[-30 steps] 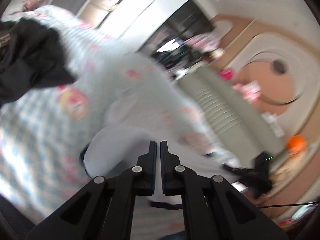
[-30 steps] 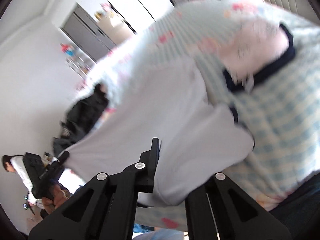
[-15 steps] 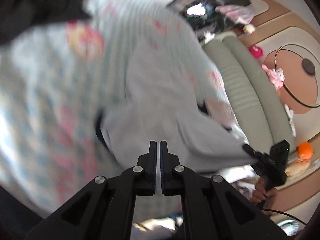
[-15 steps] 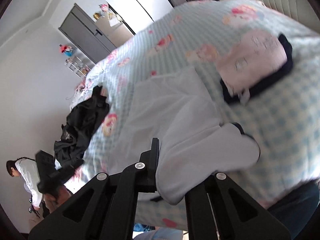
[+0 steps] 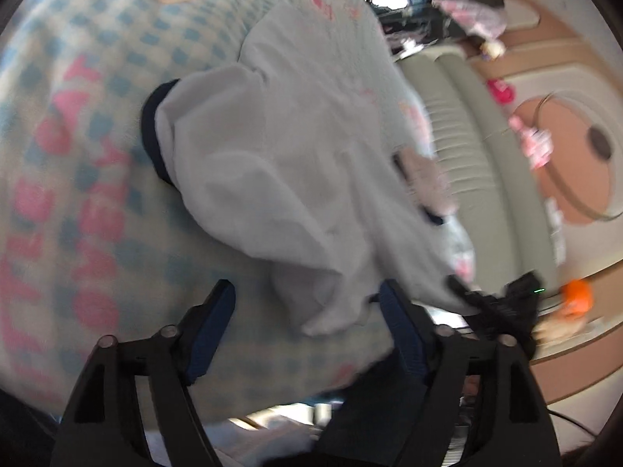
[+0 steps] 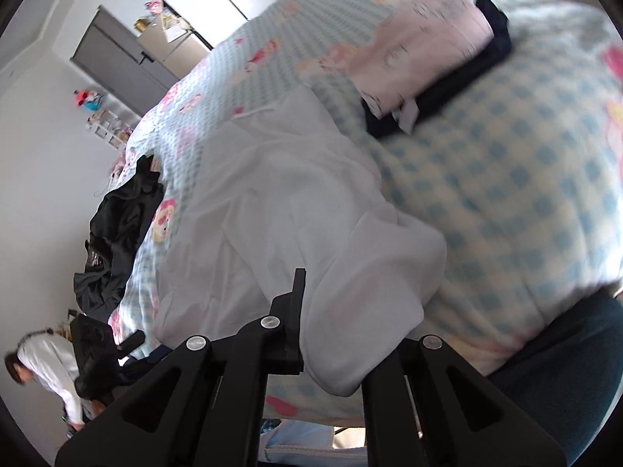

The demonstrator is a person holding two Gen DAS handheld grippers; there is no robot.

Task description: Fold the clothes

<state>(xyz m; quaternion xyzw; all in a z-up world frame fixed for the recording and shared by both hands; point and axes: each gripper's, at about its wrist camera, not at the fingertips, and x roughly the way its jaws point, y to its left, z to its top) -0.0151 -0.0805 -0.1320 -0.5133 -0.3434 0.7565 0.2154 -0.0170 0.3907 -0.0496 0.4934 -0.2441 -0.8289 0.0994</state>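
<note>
left hand-held gripper [image 5: 307,303] spread wide, over white garment [image 5: 280,163]

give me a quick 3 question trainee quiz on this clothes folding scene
1. True or false: the left gripper is clamped shut on the white shirt.
2. Which gripper has white shirt cloth draped between its fingers?
A. left
B. right
C. neither
3. Fill in: in the right wrist view, the folded pink garment lies on the checked ____.

Key
1. False: its jaws are wide open, with a corner of the shirt lying between them.
2. B: the right gripper has cloth covering one finger, though a firm grip cannot be confirmed.
3. blanket
</note>
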